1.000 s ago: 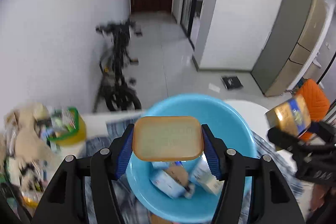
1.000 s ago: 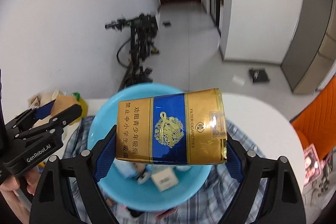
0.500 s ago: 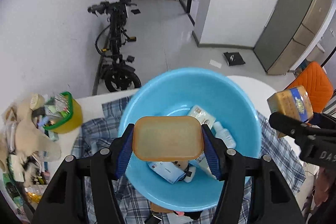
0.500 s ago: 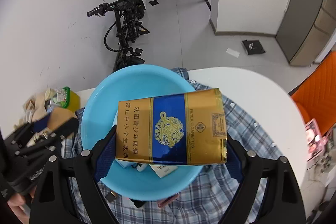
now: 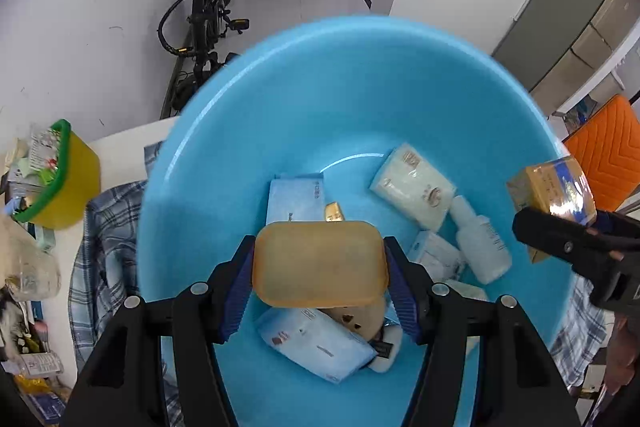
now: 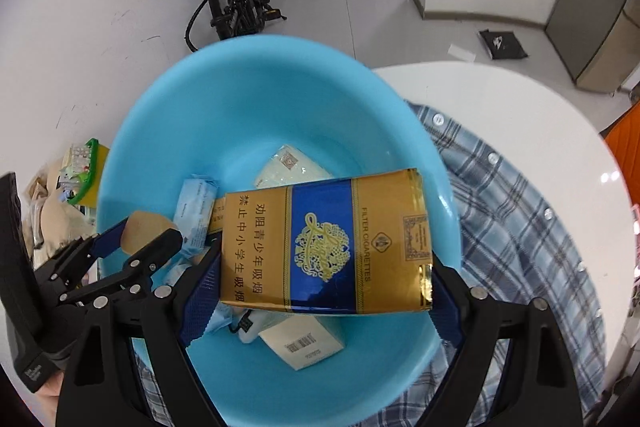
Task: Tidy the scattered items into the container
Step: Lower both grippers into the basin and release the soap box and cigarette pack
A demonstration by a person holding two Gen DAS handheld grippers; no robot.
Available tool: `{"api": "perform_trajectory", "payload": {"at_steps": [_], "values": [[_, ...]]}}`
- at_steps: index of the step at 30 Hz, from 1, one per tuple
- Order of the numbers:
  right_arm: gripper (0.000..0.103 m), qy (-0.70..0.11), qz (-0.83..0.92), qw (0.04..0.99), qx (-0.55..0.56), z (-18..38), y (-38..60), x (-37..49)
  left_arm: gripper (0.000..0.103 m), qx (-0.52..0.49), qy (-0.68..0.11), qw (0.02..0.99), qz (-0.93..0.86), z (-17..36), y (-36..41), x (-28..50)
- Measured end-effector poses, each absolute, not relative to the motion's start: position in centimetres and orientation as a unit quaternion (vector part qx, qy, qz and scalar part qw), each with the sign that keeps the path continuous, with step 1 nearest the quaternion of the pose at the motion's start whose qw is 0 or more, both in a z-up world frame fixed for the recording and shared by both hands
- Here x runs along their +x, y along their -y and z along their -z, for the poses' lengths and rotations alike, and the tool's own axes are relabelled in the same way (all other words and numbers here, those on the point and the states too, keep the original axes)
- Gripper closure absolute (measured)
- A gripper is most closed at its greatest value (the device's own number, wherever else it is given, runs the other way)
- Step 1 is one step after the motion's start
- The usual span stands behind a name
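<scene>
You are holding both loads over the blue basin point(image 5: 360, 75) on the desk point(image 6: 520, 99). Your left tongs point(image 5: 320, 269) are gripping an amber soap box point(image 5: 320, 267); your right tongs point(image 6: 326, 277) are gripping a gold-and-blue cigarette pack point(image 6: 326, 239). Keep each load low, inside the rim and above a free place, before you are letting go.

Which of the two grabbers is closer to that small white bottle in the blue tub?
Right. The right gripper hangs just beside the white bottle; the left gripper is farther across the tub.
</scene>
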State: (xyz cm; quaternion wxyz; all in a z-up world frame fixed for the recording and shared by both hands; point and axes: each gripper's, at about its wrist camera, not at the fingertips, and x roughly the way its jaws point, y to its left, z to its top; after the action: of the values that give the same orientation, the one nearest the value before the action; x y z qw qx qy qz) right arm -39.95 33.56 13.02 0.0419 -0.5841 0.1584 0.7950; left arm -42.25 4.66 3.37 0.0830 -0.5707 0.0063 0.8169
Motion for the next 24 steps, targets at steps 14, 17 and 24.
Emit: {"api": "perform_trajectory", "payload": {"at_steps": [14, 17, 24], "values": [[0.016, -0.145, -0.803, 0.033, -0.577, -13.6, -33.2, -39.8, 0.015, -0.505, -0.019, 0.055, -0.861, -5.1, -4.9, -42.1], [0.016, -0.147, -0.806, 0.034, -0.573, -14.0, -33.4, -39.6, 0.015, -0.489, -0.010, 0.067, -0.870, -6.1, -4.8, -41.8], [0.016, -0.150, -0.805, 0.033, -0.574, -14.0, -33.2, -39.5, 0.015, -0.503, -0.033, 0.072, -0.861, -5.9, -5.3, -41.7]]}}
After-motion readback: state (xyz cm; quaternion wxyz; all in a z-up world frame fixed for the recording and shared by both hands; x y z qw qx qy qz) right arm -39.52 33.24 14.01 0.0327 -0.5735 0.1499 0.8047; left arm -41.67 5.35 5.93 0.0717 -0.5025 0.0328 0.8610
